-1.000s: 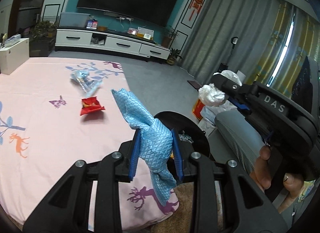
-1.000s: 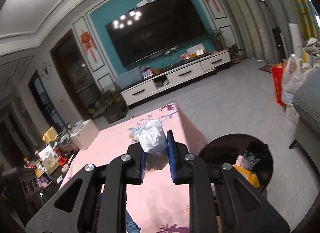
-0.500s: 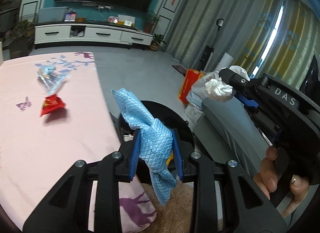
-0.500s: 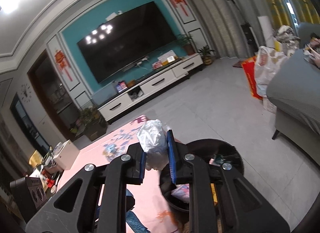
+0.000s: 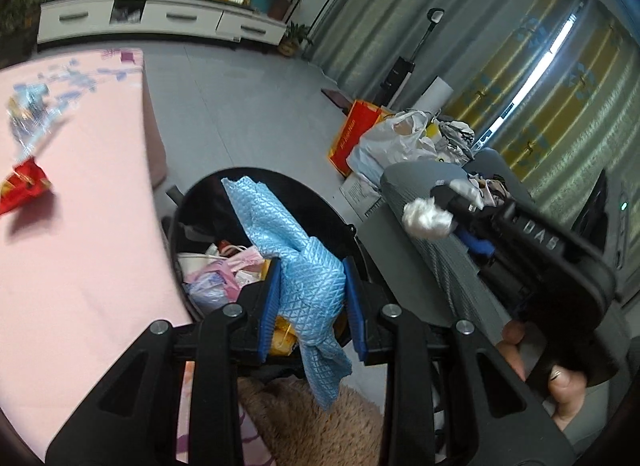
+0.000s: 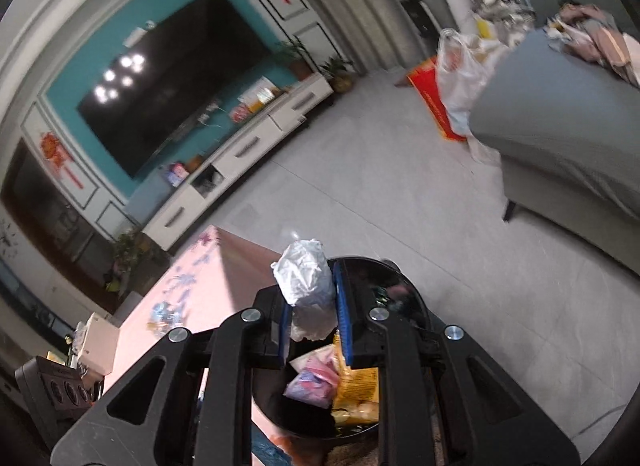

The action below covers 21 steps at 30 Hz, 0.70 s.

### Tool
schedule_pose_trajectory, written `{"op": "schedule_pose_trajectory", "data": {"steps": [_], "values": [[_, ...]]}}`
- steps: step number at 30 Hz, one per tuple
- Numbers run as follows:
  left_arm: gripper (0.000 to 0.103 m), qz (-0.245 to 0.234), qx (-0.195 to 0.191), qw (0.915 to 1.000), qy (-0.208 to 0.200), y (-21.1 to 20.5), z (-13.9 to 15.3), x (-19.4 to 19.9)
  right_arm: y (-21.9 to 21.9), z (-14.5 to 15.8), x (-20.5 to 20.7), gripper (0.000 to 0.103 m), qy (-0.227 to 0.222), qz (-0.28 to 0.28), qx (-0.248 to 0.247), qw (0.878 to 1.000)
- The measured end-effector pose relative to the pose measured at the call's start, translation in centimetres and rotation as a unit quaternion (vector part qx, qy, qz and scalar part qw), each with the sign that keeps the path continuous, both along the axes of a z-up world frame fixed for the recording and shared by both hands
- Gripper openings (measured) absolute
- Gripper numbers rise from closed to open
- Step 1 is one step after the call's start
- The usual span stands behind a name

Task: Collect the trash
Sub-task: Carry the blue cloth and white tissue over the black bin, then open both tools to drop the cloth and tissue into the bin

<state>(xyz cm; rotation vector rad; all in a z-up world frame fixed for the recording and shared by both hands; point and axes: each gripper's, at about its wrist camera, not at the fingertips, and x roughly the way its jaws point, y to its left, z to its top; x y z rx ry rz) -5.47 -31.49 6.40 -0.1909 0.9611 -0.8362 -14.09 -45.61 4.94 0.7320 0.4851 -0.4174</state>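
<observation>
My left gripper [image 5: 310,298] is shut on a blue quilted cloth [image 5: 296,254] and holds it over the black round trash bin [image 5: 344,225], which has several wrappers inside. My right gripper [image 6: 310,306] is shut on a crumpled white tissue [image 6: 306,278] above the same bin [image 6: 416,306]. The right gripper with its tissue [image 5: 426,217] also shows in the left wrist view, to the right of the bin. A red wrapper [image 5: 22,185] and a clear plastic wrapper [image 5: 30,117] lie on the pink table [image 5: 88,250].
A grey sofa [image 6: 560,137] stands right of the bin. Plastic bags and a red bag [image 5: 360,133] sit on the floor by it. A brown fuzzy mat [image 5: 316,426] lies below the bin. A TV cabinet [image 6: 240,149] lines the far wall.
Both grippers have swung from over the table to above the bin, still holding the cloth and the tissue. The table and its wrappers have slid to the left in view.
</observation>
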Motion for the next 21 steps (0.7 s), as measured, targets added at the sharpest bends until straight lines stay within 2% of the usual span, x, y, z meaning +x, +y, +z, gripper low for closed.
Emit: {"op": "schedule_pose_trajectory", "data": {"steps": [12, 21], "values": [[0.031, -0.005, 0.037, 0.9982, 0.047, -3.2, -4.0, 3.9, -1.1, -4.0, 3.4, 0.021, 0.067, -0.008, 0.042, 0.997], [0.031, -0.014, 0.068, 0.9953, 0.068, -4.9, -6.5, 5.0, -1.0, -4.9, 4.7, 0.023, 0.098, -0.002, 0.046, 0.994]]}}
